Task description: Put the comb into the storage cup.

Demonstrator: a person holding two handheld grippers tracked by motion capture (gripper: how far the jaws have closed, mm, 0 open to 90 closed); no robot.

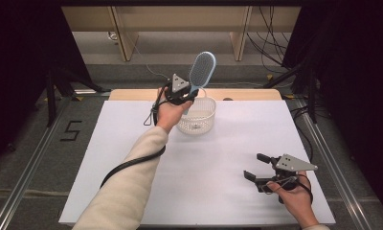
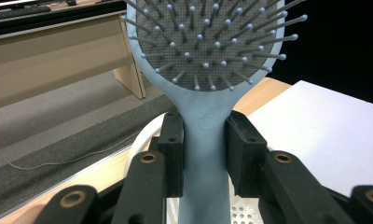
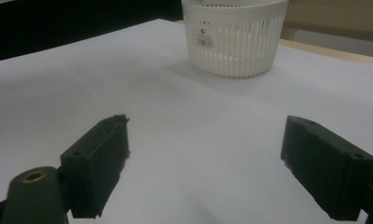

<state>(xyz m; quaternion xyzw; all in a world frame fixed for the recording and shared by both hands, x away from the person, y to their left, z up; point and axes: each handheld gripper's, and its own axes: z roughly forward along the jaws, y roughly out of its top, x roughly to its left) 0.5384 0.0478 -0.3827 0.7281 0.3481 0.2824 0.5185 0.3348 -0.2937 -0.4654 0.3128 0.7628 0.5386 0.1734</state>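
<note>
1. One hairbrush (image 1: pixel 201 70) stands nearly upright, its handle clamped in the left hand-held gripper (image 1: pixel 185 97), bristle head raised above the white basket (image 1: pixel 197 116).
2. Basket sits directly below the handle, at the counter's (image 1: pixel 208 158) far side.
3. Right hand-held gripper (image 1: pixel 254 166), jaws apart and empty, rests well away.

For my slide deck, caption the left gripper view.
Left gripper clamps the light blue plastic paddle hairbrush by its handle above the white slotted plastic basket.
</note>
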